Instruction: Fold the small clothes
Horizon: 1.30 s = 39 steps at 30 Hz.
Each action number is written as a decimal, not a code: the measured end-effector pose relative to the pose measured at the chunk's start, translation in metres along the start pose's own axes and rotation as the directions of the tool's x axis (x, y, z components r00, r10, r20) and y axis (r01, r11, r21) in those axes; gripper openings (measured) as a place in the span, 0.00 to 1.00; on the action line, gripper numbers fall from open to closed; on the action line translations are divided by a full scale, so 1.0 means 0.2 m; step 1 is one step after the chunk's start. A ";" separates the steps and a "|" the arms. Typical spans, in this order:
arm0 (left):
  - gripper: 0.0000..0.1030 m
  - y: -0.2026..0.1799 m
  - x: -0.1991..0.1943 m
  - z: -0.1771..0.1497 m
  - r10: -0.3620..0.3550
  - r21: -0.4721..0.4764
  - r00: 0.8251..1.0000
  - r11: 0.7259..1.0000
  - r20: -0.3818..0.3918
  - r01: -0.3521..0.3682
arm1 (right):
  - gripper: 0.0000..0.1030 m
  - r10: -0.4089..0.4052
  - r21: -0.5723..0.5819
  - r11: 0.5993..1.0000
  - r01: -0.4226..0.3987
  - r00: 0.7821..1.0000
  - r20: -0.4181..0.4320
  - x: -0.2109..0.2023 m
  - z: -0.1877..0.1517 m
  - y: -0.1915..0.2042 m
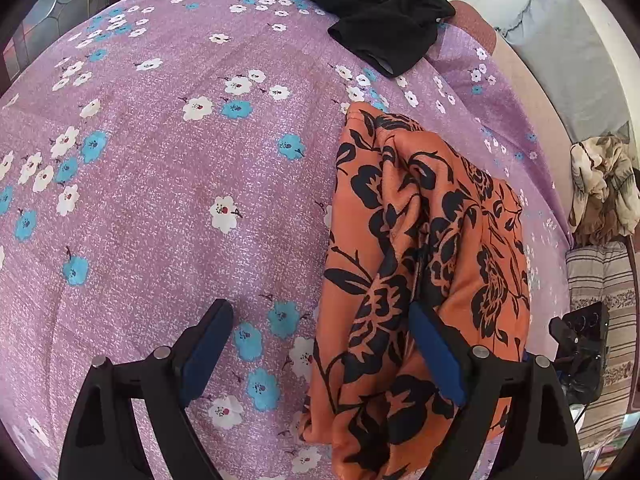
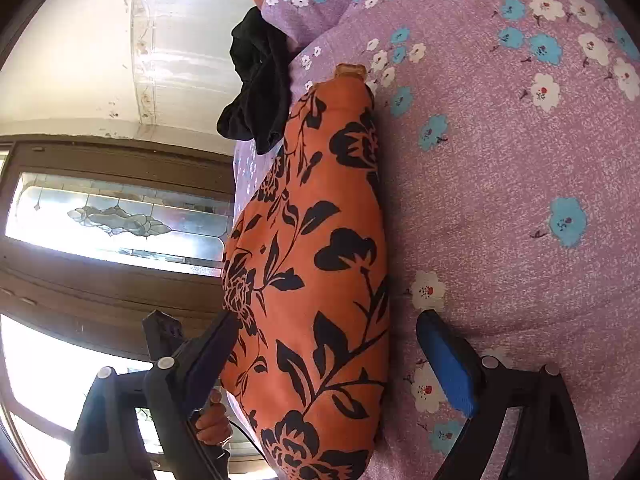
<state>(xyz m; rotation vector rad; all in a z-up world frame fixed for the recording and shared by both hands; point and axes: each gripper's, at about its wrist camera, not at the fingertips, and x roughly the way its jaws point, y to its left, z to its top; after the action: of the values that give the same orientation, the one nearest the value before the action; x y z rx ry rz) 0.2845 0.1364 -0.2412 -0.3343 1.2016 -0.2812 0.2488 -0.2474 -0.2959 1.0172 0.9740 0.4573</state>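
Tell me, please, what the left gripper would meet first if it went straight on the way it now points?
Probably the purple flowered bedsheet: the open left gripper points down at bare sheet. The orange flowered garment lies against its right finger, so it might brush that.

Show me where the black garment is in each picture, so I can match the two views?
Left wrist view: the black garment lies crumpled at the top, right of centre, beyond the orange cloth.
Right wrist view: black garment at upper left of centre, just above the orange cloth.
Shared landmark: the purple flowered sheet.
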 end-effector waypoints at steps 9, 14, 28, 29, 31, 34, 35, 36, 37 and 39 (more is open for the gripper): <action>0.87 0.00 0.00 0.00 -0.135 -0.060 0.991 0.989 -0.023 0.134 | 0.89 0.039 -0.070 0.997 -0.039 0.999 0.007 0.08 -0.05 0.06; 0.87 0.05 -0.01 0.01 -0.208 -0.134 0.978 0.970 -0.005 0.205 | 0.89 0.015 -0.120 0.993 -0.013 1.000 0.008 0.11 -0.07 0.08; 0.90 -0.15 0.07 0.00 -0.131 0.012 0.989 0.991 -0.075 0.132 | 0.89 0.009 -0.148 0.989 -0.008 1.000 0.009 0.13 -0.07 0.09; 0.90 -0.14 0.07 0.01 -0.139 0.001 0.988 0.990 -0.068 0.140 | 0.89 0.009 -0.149 0.989 -0.008 1.000 0.008 0.13 -0.07 0.09; 0.90 -0.13 0.06 0.01 -0.151 -0.010 0.987 0.989 -0.061 0.150 | 0.89 0.008 -0.152 0.988 -0.007 1.000 0.007 0.13 -0.07 0.09; 0.90 -0.13 0.06 0.00 -0.129 0.014 0.990 0.991 -0.051 0.130 | 0.89 0.005 -0.159 0.987 -0.003 1.000 0.008 0.13 -0.07 0.09; 0.90 -0.15 0.06 0.00 -0.133 0.018 0.990 0.991 -0.041 0.134 | 0.89 0.004 -0.161 0.987 -0.002 1.000 0.009 0.13 -0.08 0.09; 0.90 -0.16 0.07 0.00 -0.146 0.021 0.988 0.989 -0.043 0.147 | 0.89 0.004 -0.162 0.987 -0.002 1.000 0.009 0.13 -0.08 0.09; 0.90 -0.18 0.09 -0.01 -0.141 0.028 0.989 0.989 -0.052 0.143 | 0.89 0.003 -0.164 0.987 -0.001 1.000 0.013 0.13 -0.08 0.10; 0.86 -0.21 0.10 -0.01 -0.107 0.061 0.993 0.992 -0.039 0.110 | 0.89 0.005 -0.163 0.987 0.000 1.000 0.030 0.12 -0.09 0.10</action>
<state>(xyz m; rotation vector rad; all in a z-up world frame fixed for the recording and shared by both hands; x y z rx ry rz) 0.2875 0.0901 -0.2430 -0.3413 1.2088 -0.4201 0.2487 -0.2118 -0.2931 0.8751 0.8933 0.5138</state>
